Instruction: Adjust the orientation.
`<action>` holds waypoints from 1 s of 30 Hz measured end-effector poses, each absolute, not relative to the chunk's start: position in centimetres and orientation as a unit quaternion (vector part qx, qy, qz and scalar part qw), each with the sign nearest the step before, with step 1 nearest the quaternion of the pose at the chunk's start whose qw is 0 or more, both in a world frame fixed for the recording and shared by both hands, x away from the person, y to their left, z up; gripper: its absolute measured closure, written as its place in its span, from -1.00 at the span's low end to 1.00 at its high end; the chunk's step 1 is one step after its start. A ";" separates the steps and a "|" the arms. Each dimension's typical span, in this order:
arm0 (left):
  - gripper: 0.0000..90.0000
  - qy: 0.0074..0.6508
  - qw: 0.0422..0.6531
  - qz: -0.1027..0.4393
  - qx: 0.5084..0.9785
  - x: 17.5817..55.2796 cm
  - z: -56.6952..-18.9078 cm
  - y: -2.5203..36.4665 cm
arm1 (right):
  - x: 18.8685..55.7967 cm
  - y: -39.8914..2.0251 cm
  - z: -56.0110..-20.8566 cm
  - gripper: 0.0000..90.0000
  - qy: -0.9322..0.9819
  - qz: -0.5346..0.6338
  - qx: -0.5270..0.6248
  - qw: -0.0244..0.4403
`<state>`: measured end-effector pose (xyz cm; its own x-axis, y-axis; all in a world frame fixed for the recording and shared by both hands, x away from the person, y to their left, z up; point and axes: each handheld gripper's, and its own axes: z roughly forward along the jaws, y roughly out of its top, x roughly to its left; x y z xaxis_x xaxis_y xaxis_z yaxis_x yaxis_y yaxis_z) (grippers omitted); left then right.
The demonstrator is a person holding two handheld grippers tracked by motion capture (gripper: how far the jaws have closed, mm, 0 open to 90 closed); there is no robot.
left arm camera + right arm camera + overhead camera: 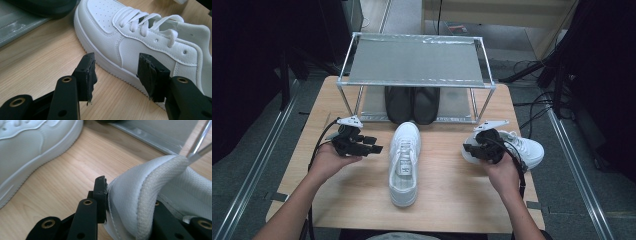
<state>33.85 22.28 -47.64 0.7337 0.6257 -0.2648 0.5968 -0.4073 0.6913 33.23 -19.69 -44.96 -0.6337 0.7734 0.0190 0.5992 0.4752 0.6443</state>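
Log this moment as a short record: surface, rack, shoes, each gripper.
surface: wooden table
rack: two-tier metal shoe rack at the table's far edge
lower shelf: pair of black shoes
middle shoe: white sneaker lying flat on the table, toe toward the rack
right shoe: second white sneaker, gripped at its heel collar
left gripper: open, jaws pointed at the middle sneaker's side, not touching
right gripper: shut on the second sneaker's heel

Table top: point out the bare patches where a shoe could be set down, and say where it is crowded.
Bare wood lies on the table along its near edge, and between the middle white shoe and the right gripper, which grips the heel of the other white shoe. The left gripper crowds the middle shoe's left. The rack, with black shoes beneath, fills the far side.
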 end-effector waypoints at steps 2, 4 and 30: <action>0.08 0.361 0.403 0.016 0.841 34.0 -47.6 22.2 | 32.7 -19.1 -44.9 0.65 0.852 0.312 0.397 0.141; 0.07 0.361 0.404 0.016 0.841 34.1 -47.6 22.0 | 32.3 -18.5 -44.8 0.66 0.856 0.311 0.388 0.140; 0.06 0.360 0.400 0.014 0.843 34.6 -47.6 21.6 | 28.1 -10.5 -46.8 0.69 0.904 0.305 0.294 0.046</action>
